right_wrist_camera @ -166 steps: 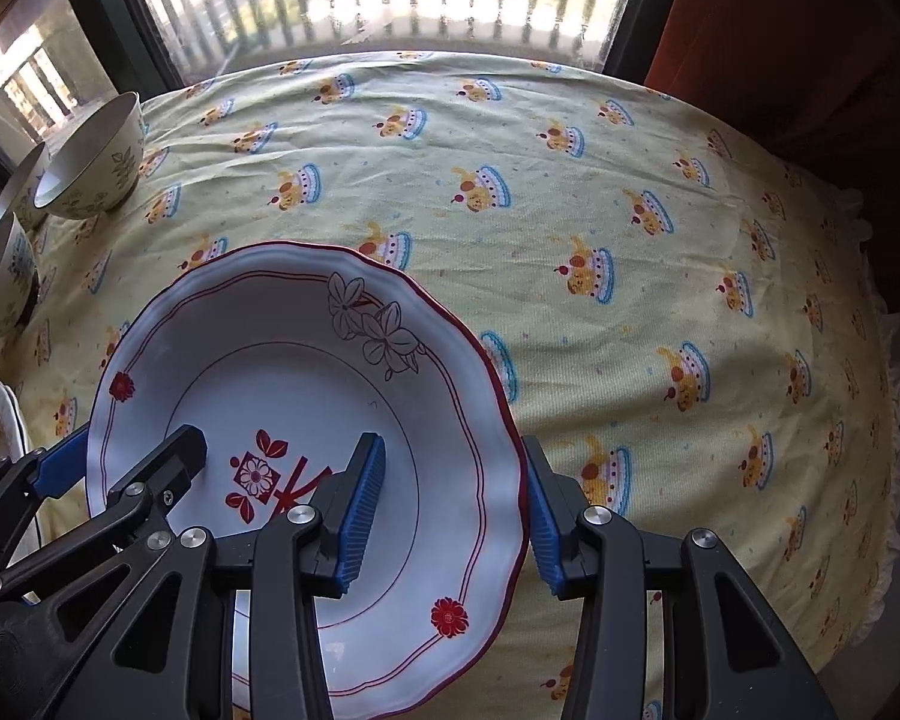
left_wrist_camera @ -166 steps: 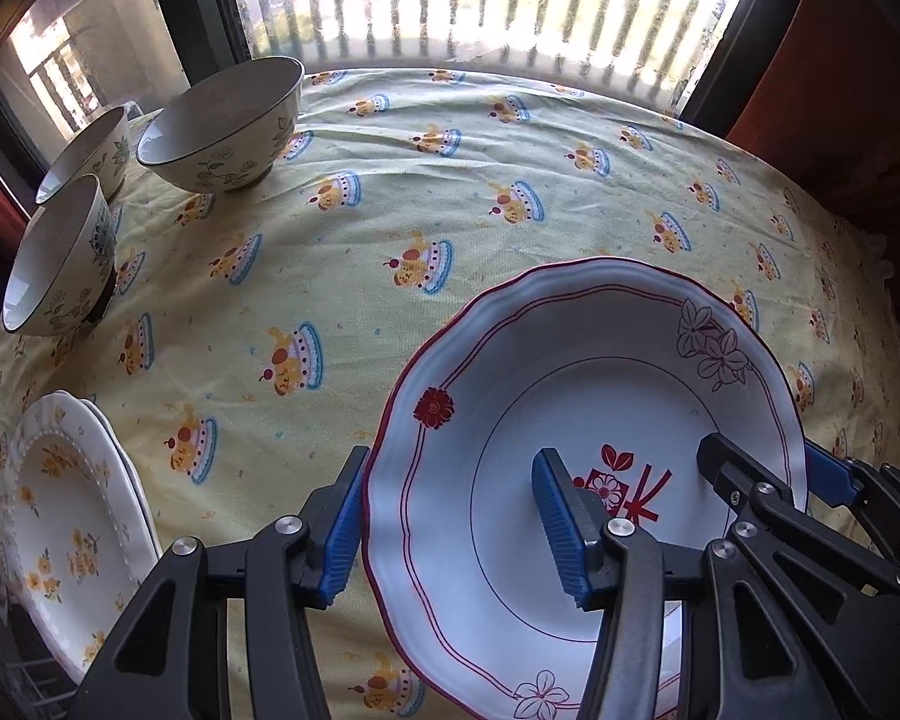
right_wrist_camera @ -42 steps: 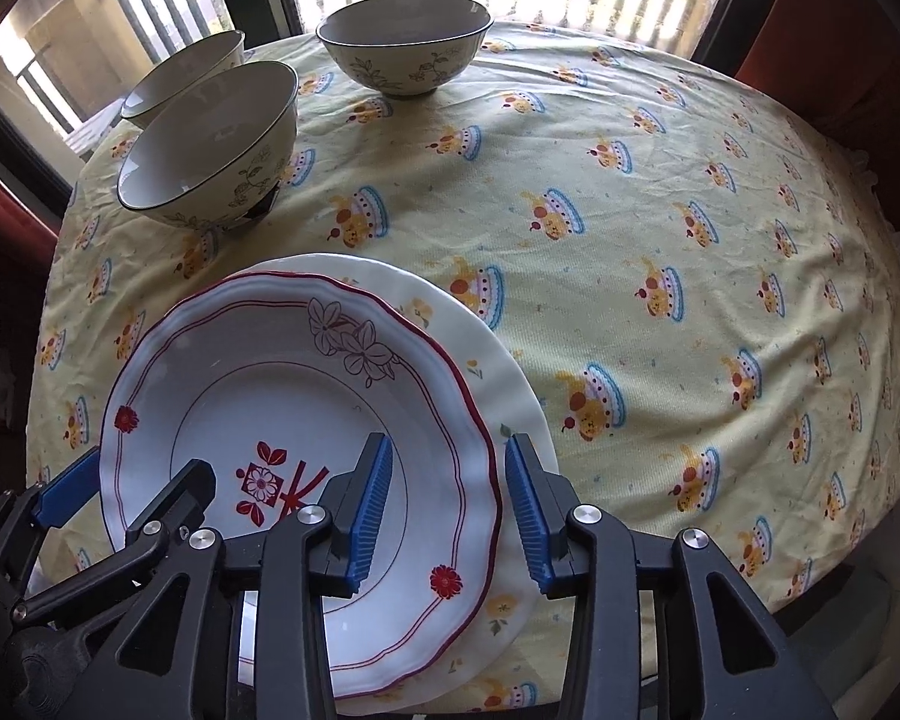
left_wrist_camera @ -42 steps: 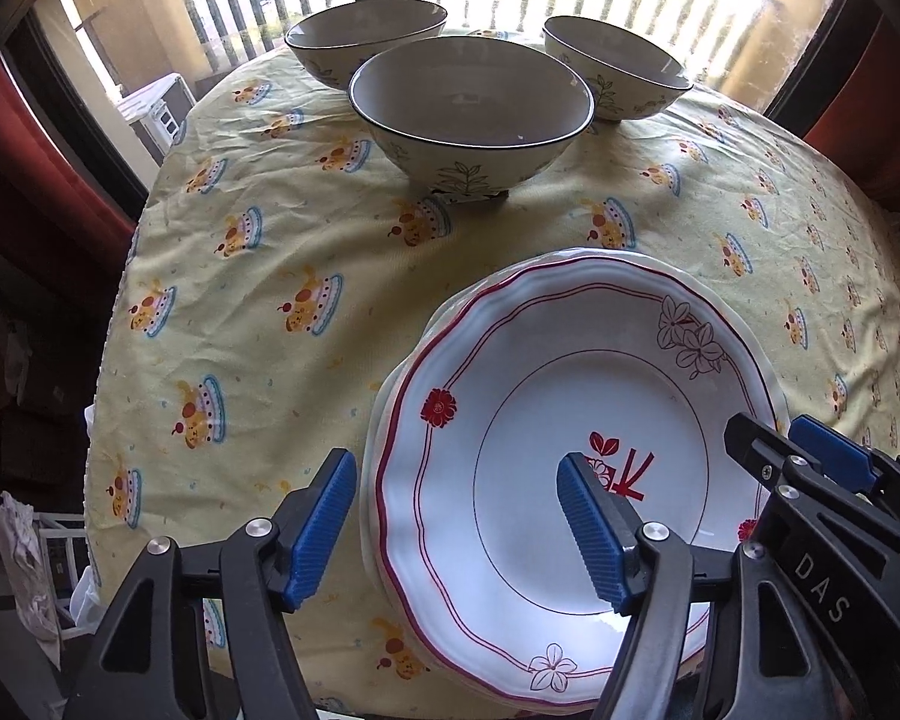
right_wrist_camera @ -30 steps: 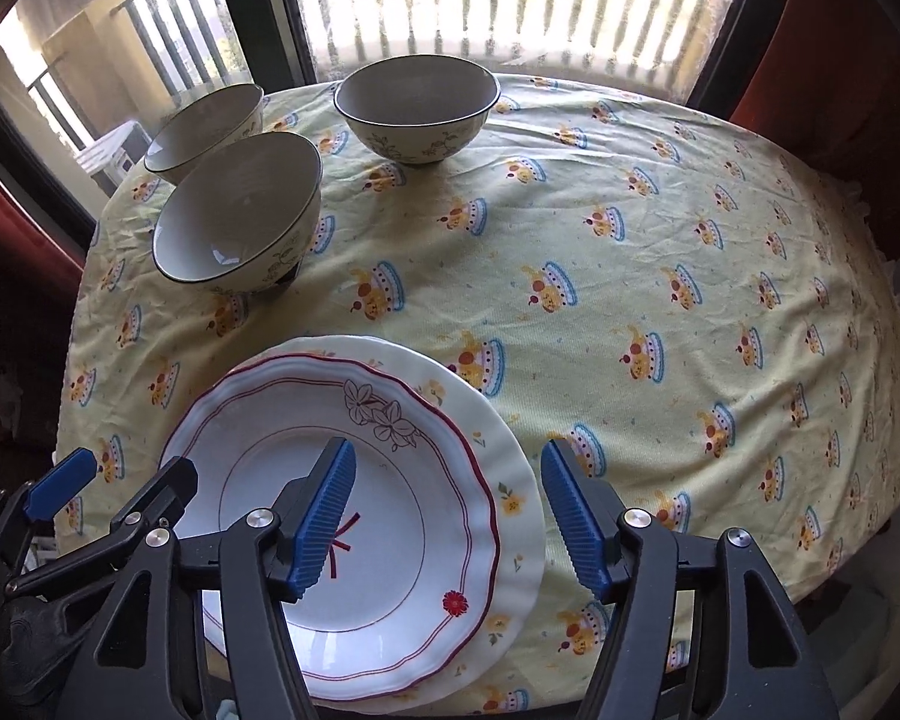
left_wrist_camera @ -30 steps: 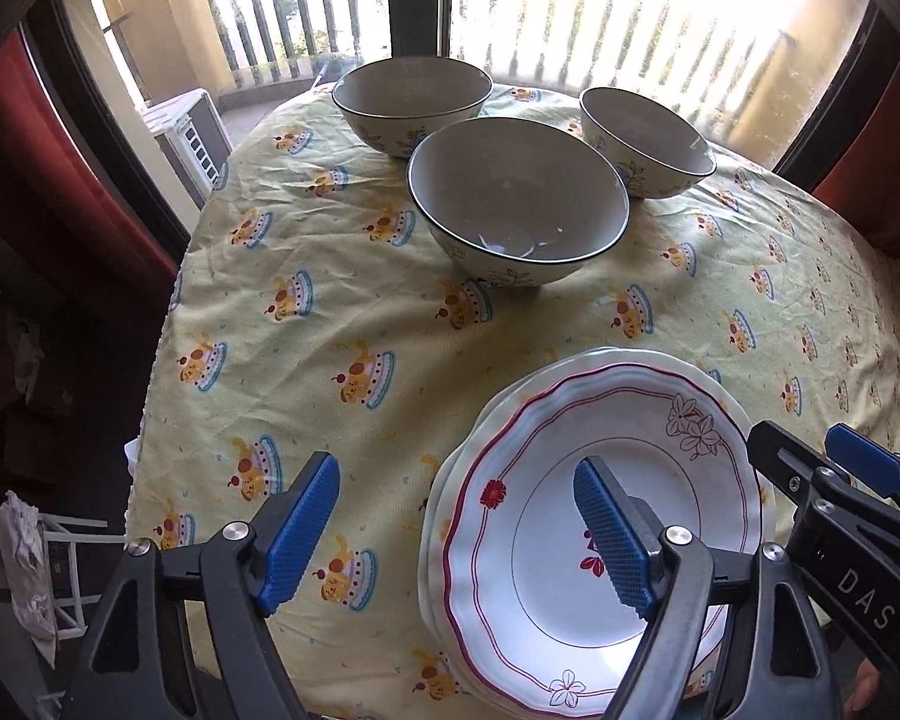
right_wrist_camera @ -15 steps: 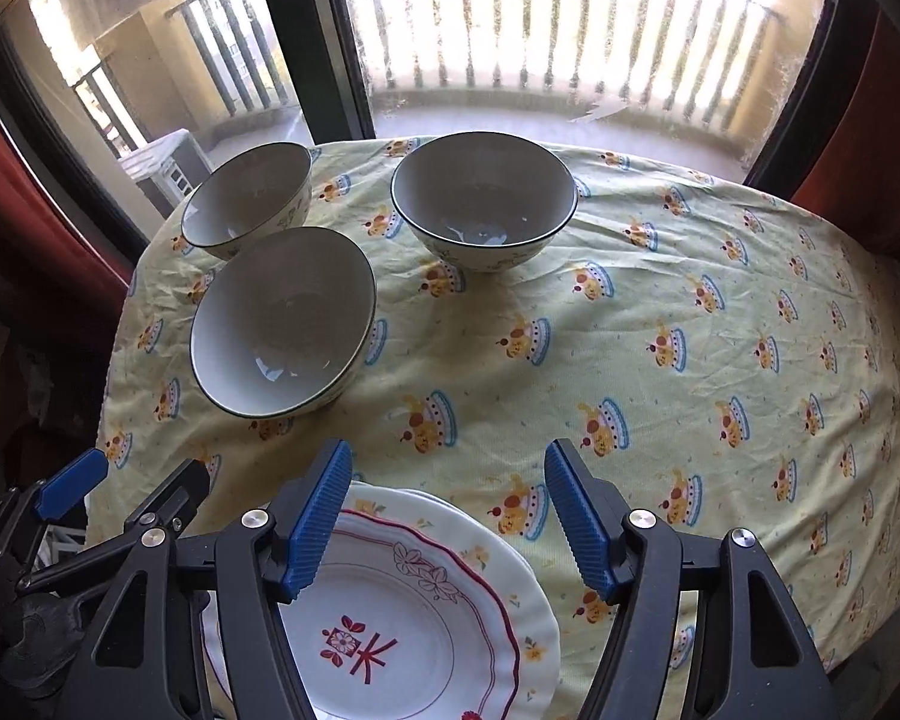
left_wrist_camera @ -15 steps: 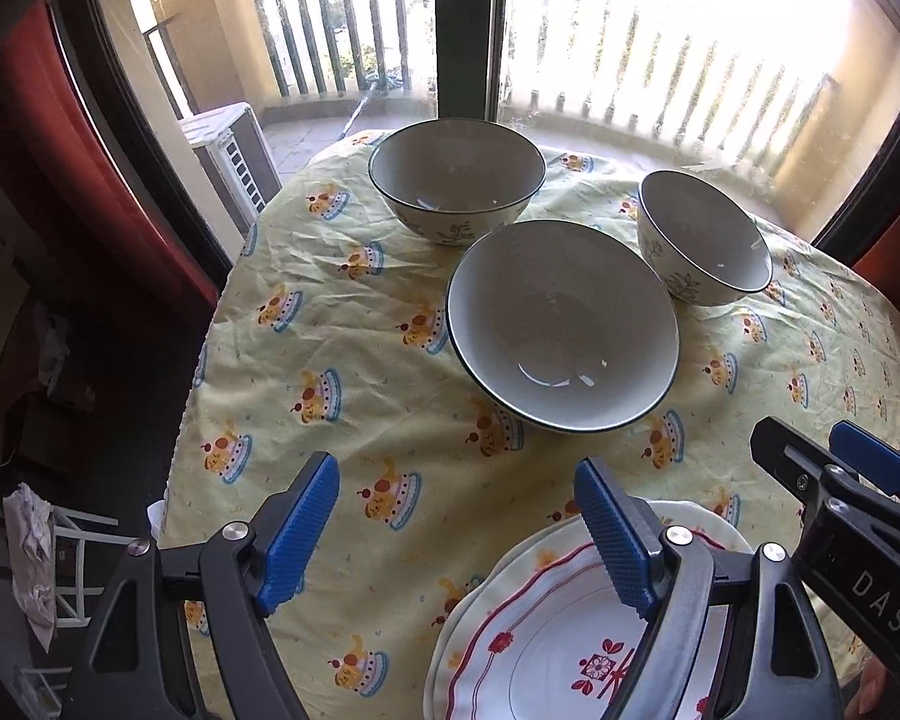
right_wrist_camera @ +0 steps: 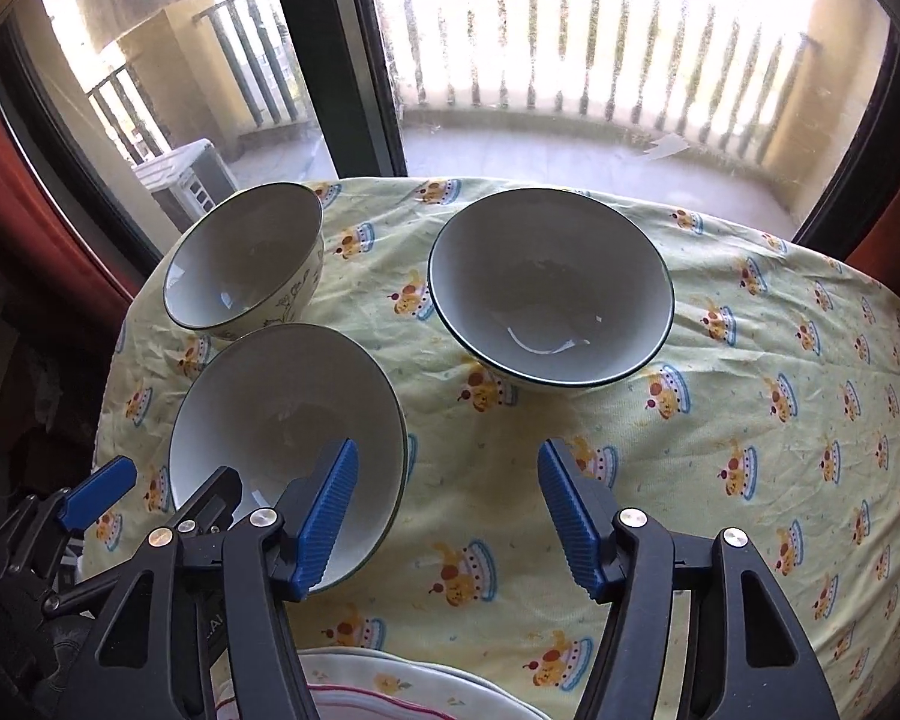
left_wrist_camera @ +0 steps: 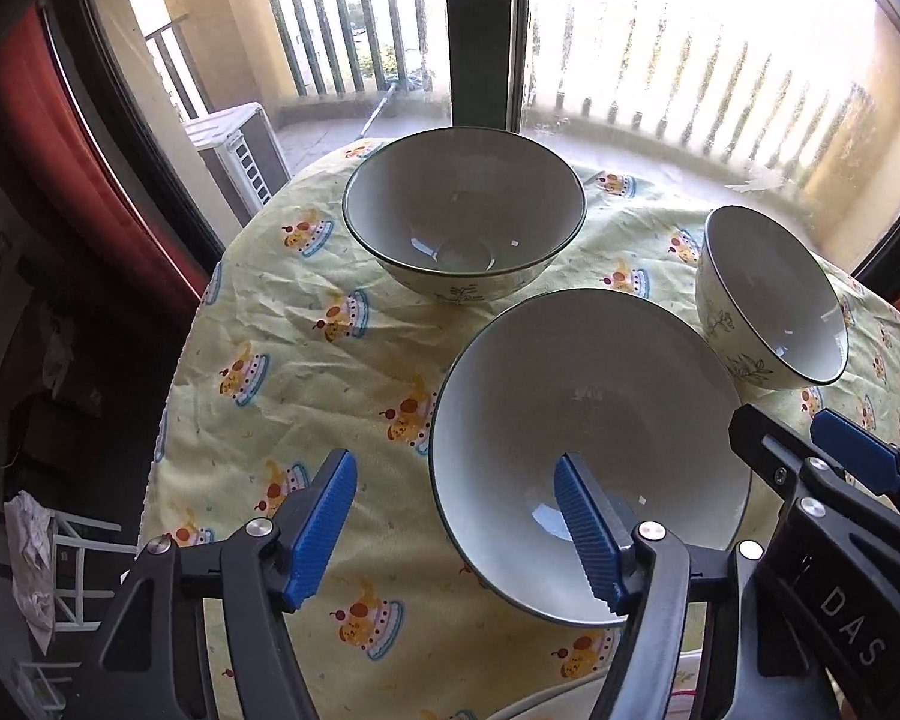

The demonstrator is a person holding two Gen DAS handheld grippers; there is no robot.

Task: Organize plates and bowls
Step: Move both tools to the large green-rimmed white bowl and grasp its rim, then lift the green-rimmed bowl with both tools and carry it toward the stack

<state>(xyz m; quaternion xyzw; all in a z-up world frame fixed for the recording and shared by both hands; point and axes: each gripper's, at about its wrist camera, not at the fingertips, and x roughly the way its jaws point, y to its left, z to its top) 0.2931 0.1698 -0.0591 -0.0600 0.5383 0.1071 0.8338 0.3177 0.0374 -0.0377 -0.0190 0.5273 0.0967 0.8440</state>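
Yellow cake-print cloth covers my round worktop (right_wrist_camera: pixel 750 420) by the balcony window. I judge the plates done: the stacked white plates (right_wrist_camera: pixel 402 699) sit at the near edge. Three white green-rimmed ceramic bowls remain unstacked. My left claw (left_wrist_camera: pixel 456 528) and right claw (right_wrist_camera: pixel 444 516) straddle the nearest bowl's (left_wrist_camera: pixel 588 414) opposite rims, both closing, not yet gripping.

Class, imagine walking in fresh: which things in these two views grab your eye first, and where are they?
Three empty bowls on the yellow tablecloth: the nearest bowl, one behind it, and another alongside. The left gripper and right gripper straddle opposite sides of the nearest bowl's rim, jaws closing, pads not yet pressing.
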